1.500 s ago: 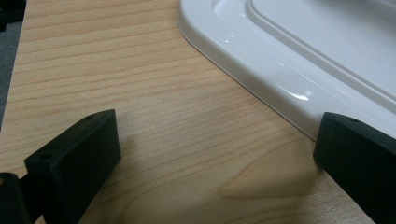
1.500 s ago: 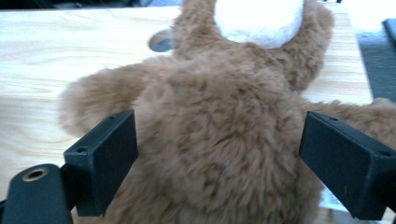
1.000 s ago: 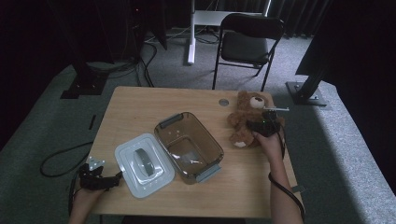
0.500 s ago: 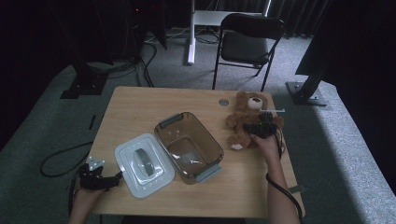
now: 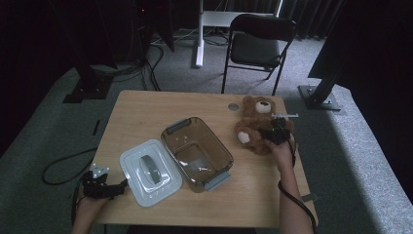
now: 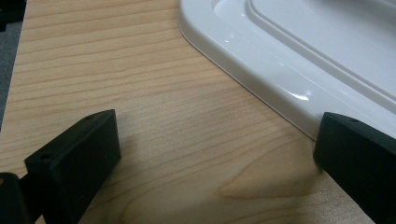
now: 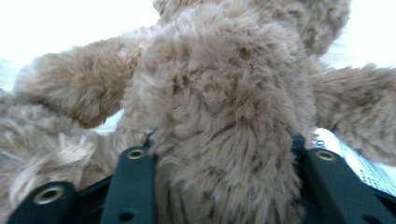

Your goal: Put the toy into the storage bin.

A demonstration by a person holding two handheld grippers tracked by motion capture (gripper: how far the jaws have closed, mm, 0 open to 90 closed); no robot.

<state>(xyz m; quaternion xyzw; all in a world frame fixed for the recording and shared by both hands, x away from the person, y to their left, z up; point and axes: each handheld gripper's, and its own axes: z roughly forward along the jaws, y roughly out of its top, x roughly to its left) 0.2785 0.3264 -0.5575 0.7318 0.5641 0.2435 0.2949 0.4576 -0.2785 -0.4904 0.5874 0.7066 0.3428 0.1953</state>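
Observation:
A brown teddy bear lies on its back at the right side of the wooden table. My right gripper sits over its belly. In the right gripper view the black jaws have just been closing, and both now press into the fur of the bear's body, so the right gripper is shut on the bear. My left gripper rests at the table's front left, open with bare wood between its jaws. It lies just beside the corner of a white lid.
A clear brownish container with grey clips stands open mid-table, and its white lid lies flat to its left. A small round disc sits near the bear's head. A black folding chair stands beyond the table.
The right gripper has settled slightly further onto the bear's body. The left hand and gripper have not moved.

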